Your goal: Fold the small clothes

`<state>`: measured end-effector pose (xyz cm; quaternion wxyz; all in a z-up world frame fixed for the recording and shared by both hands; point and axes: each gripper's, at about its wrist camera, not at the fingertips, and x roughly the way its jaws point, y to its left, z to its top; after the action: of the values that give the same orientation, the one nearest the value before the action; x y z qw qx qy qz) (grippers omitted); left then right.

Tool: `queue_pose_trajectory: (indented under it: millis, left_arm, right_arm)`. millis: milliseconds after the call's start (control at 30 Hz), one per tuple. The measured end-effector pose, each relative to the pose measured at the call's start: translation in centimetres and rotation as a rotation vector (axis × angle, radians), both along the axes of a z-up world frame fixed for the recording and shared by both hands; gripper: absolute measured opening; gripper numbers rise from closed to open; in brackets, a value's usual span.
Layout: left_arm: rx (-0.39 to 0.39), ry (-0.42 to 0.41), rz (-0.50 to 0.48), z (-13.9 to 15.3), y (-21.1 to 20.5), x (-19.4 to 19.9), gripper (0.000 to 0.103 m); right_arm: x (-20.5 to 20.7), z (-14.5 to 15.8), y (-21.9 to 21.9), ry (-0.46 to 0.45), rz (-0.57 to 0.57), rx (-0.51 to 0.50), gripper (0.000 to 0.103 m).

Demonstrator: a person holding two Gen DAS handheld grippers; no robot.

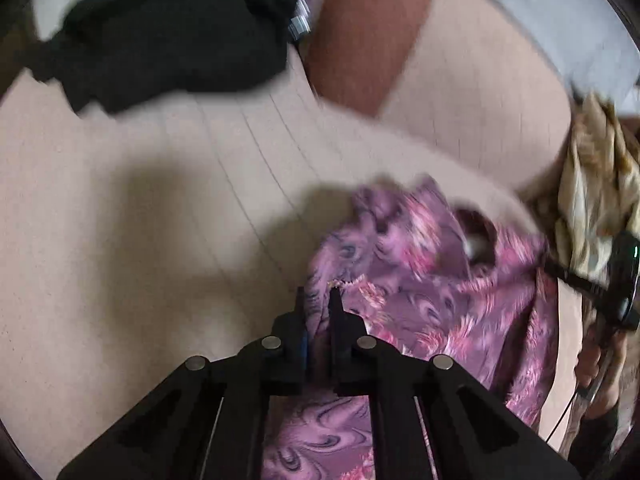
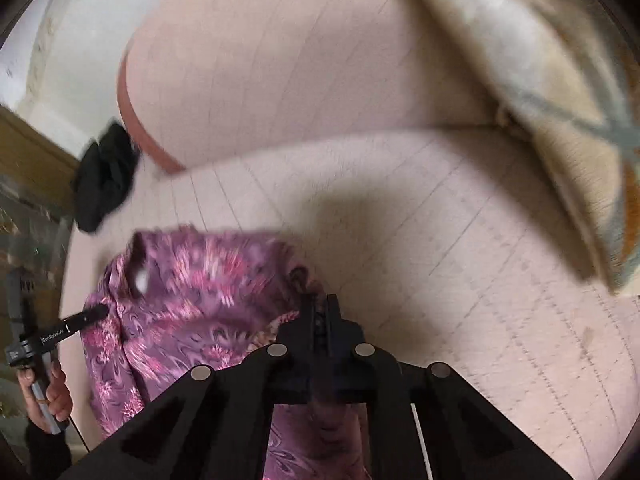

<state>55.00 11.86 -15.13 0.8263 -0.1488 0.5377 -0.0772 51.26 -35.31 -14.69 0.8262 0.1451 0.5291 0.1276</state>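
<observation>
Left hand-held gripper (image 1: 318, 300): fingers pressed together on an edge of the purple patterned garment (image 1: 432, 280), fabric bunched between them. Right hand-held gripper (image 2: 320, 312): likewise pinching the garment's other edge. The garment spreads between the two, lying rumpled on the beige striped sofa seat (image 1: 140, 208). Black clothes (image 1: 168, 36) sit further back on the seat, well apart. Patterned cushion (image 2: 540, 92) leans at the right end. Both views motion-blurred.
</observation>
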Motion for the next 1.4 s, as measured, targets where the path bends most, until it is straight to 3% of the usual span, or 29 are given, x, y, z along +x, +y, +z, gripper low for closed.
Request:
queue_pose_trajectory:
  millis: [33, 67, 133, 167, 200, 233, 267, 300, 333, 467, 500, 533, 567, 600, 633, 767, 833, 933, 1067, 1167, 1233, 1300, 1400]
  left_arm:
    - [-0.033, -0.020, 0.007, -0.1, 0.5, 0.4, 0.007]
    - [-0.064, 0.032, 0.023, -1.4, 1.0, 1.2, 0.008]
    - [-0.082, 0.159, 0.058, -3.9, 1.7, 2.2, 0.011]
    - [-0.098, 0.158, 0.069, -4.3, 2.2, 2.1, 0.017]
    - [-0.111, 0.141, 0.067, -4.1, 2.4, 1.9, 0.020]
    - [-0.106, 0.125, 0.073, -3.6, 2.6, 1.6, 0.036]
    - [-0.074, 0.091, 0.086, -2.9, 2.6, 1.2, 0.051]
    - [-0.050, 0.062, 0.088, -2.3, 2.6, 1.0, 0.057]
    - [-0.035, 0.043, 0.080, -1.8, 2.4, 1.2, 0.059]
    - [-0.024, 0.075, 0.029, -1.8, 0.2, 2.3, 0.059]
    - [0.010, 0.083, 0.011, -2.2, 0.0, 2.7, 0.058]
    - [0.070, 0.092, -0.006, -2.7, -0.7, 2.9, 0.046]
    - [0.129, 0.098, -0.012, -3.3, -1.3, 3.2, 0.021]
    - [0.116, 0.091, -0.016, -3.3, -1.1, 3.3, 0.014]
    - [0.056, 0.091, -0.001, -2.8, -0.6, 3.1, 0.008]
    - [-0.100, -0.018, 0.055, 3.0, 2.2, -0.3, 0.007]
    - [-0.109, -0.092, 0.024, 6.6, 2.5, -3.5, 0.007]
    - [-0.126, -0.209, -0.034, 11.8, 2.9, -11.6, 0.007]
    - [-0.117, -0.277, -0.080, 13.6, 1.8, -23.4, 0.006]
    - [-0.093, -0.254, -0.110, 11.7, 0.5, -31.3, 0.006]
    - [-0.081, -0.205, -0.106, 8.3, -0.5, -34.6, 0.006]
    - [-0.076, -0.097, -0.092, 3.4, -1.5, -36.9, 0.007]
    - [-0.051, 0.082, -0.018, -3.0, -1.7, -38.6, 0.008]
  right_arm:
    - [-0.1, 0.6, -0.5, -0.030, -0.023, -0.019, 0.004]
    - [0.1, 0.6, -0.8, -0.049, -0.042, -0.041, 0.004]
    - [0.7, -0.6, -0.3, 0.003, -0.043, -0.068, 0.007]
    - [1.0, -1.4, 0.1, 0.040, -0.026, -0.079, 0.007]
    - [1.0, -1.6, 0.2, 0.039, -0.018, -0.093, 0.014]
    - [0.9, -1.2, 0.0, 0.020, -0.027, -0.106, 0.033]
    - [0.7, -0.8, -0.2, -0.001, -0.033, -0.099, 0.046]
    - [0.5, -0.4, -0.4, -0.021, -0.021, -0.066, 0.065]
    - [0.5, -0.2, -0.5, -0.032, -0.008, -0.044, 0.067]
    - [1.7, -1.1, 0.4, 0.017, 0.018, -0.038, 0.066]
    - [1.8, -1.5, 0.9, 0.033, 0.024, -0.040, 0.057]
    - [1.9, -1.7, 1.4, 0.025, 0.018, -0.076, 0.040]
    - [1.7, -1.6, 1.4, 0.012, 0.014, -0.119, 0.028]
    - [1.6, -1.4, 1.5, 0.014, 0.022, -0.119, 0.009]
    - [1.5, -1.3, 1.3, 0.020, 0.016, -0.092, 0.007]
    - [-0.5, 2.0, 0.3, -0.042, -0.003, -0.092, 0.006]
    - [-3.1, 4.9, -0.3, -0.093, 0.002, -0.061, 0.006]
    - [-9.8, 9.5, -1.4, -0.192, 0.029, -0.006, 0.006]
    - [-19.6, 12.4, -2.8, -0.200, 0.043, 0.060, 0.006]
    - [-27.8, 12.0, -4.0, -0.178, 0.005, 0.118, 0.006]
    - [-33.0, 9.8, -4.1, -0.163, -0.042, 0.151, 0.006]
    - [-36.1, 6.8, -4.0, -0.130, -0.091, 0.139, 0.007]
    - [-39.2, 0.7, -4.2, 0.003, -0.190, 0.159, 0.011]
